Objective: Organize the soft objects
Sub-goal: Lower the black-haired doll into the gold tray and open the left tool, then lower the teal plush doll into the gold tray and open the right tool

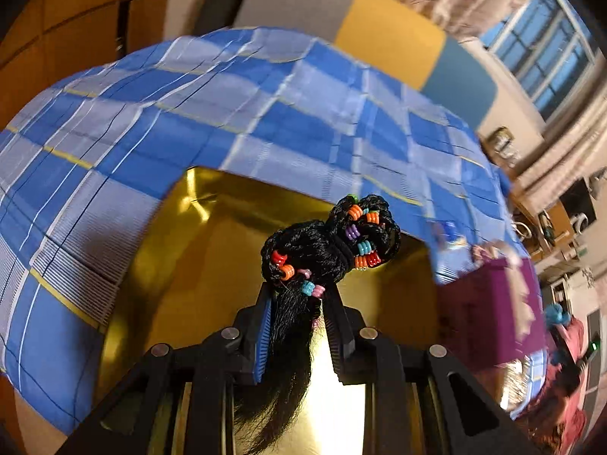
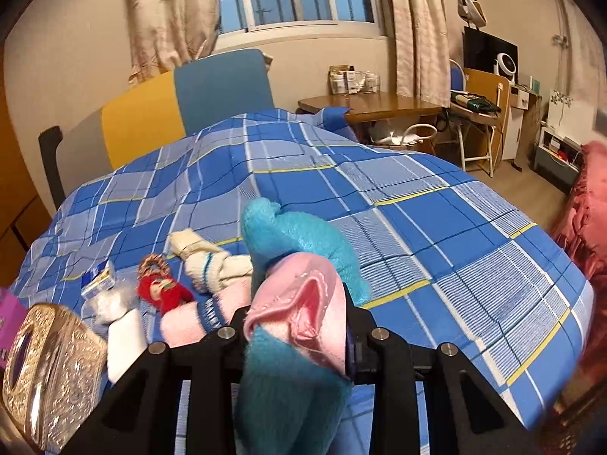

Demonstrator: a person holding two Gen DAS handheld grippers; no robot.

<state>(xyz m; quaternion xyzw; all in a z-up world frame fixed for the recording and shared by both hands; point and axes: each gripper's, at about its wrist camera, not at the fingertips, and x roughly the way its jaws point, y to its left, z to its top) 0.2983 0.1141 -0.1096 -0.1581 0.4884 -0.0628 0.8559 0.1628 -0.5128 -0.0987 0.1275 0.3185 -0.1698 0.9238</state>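
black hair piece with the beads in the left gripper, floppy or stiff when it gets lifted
Probably floppy: the hair piece has loose strands drooping below the left gripper. Likely light, being mostly hair and small beads. The sleek strands may slip, though the gripper is shut on the bundle.

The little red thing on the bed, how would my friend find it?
Start at the blue checked bedspread, then look near its left side where small soft things lie in a row. Between a clear plastic packet and a cream sock lies the red knitted doll. It is the only red piece there, with a braided loop on top.
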